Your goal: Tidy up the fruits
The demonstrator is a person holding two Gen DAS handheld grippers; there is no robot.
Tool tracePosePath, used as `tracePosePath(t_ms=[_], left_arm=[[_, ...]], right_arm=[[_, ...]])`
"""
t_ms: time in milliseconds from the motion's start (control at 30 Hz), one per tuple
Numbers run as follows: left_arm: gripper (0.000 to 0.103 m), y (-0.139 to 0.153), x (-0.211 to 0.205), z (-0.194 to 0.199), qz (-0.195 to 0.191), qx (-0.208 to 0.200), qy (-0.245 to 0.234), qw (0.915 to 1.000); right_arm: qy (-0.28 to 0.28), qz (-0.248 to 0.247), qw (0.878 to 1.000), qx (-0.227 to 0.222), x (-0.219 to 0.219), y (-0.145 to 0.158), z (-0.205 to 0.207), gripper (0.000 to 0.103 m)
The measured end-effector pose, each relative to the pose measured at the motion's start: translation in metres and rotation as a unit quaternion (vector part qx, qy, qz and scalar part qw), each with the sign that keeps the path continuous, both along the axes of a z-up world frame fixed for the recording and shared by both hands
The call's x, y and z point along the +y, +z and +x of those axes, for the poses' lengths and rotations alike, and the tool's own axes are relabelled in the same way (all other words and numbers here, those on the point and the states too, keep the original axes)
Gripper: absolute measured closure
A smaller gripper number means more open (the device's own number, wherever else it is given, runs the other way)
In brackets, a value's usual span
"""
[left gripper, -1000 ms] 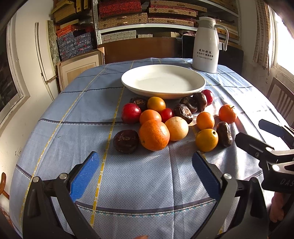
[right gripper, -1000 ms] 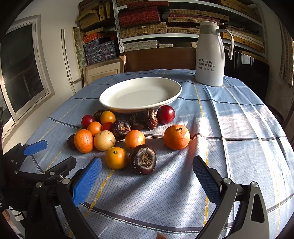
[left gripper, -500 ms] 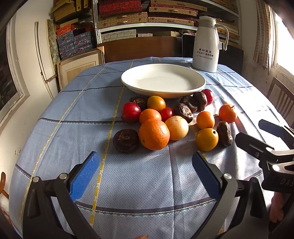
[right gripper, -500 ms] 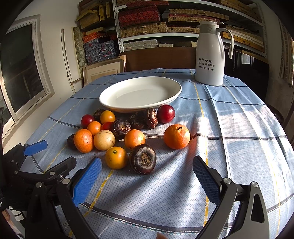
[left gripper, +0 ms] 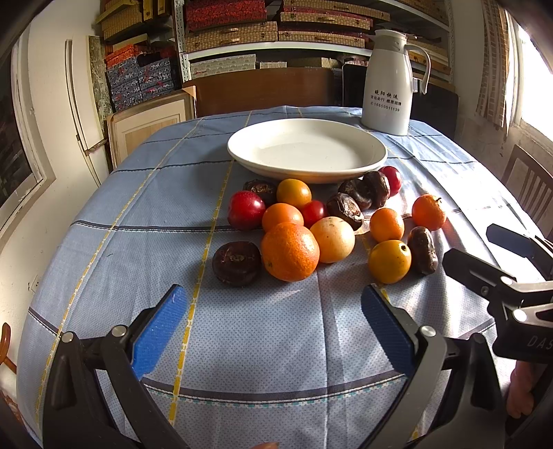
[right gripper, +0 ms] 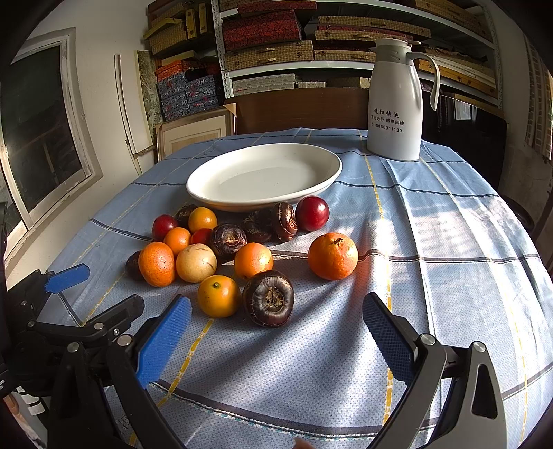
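Several fruits lie in a loose cluster on the blue checked tablecloth (left gripper: 138,221) in front of an empty white plate (left gripper: 307,149) (right gripper: 264,174): oranges such as the big one (left gripper: 289,251), red plums (left gripper: 246,209), dark brown water chestnuts (left gripper: 236,263) (right gripper: 268,298) and a pale round fruit (left gripper: 332,239). My left gripper (left gripper: 273,324) hovers open near the table's front edge, just short of the big orange. My right gripper (right gripper: 276,331) is open too, close behind a chestnut and a small orange (right gripper: 218,295). A lone orange (right gripper: 333,255) sits to the right.
A white thermos jug (left gripper: 392,77) (right gripper: 395,100) stands behind the plate at the right. Shelves of boxes (left gripper: 276,31) fill the back wall. A wooden chair (left gripper: 528,186) stands at the table's right. The right gripper (left gripper: 501,276) shows in the left wrist view.
Both views have shifted only very slightly; the fruits, plate and both open grippers stand as before.
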State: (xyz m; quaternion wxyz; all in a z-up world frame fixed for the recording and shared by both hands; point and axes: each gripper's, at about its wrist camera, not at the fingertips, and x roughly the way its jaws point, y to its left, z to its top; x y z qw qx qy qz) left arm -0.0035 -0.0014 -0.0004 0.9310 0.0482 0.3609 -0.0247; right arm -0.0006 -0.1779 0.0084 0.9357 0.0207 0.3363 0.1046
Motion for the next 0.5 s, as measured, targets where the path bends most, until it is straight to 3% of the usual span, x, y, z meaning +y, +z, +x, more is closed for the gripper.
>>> tracePosePath(t_ms=[500], left_arm=[[0.004,-0.002,-0.0004,0.0006,0.0,0.002,0.0,1.0]], right_arm=[[0.0,0.0,1.0,0.001,0.0001,-0.0003,0.0003,0.004]])
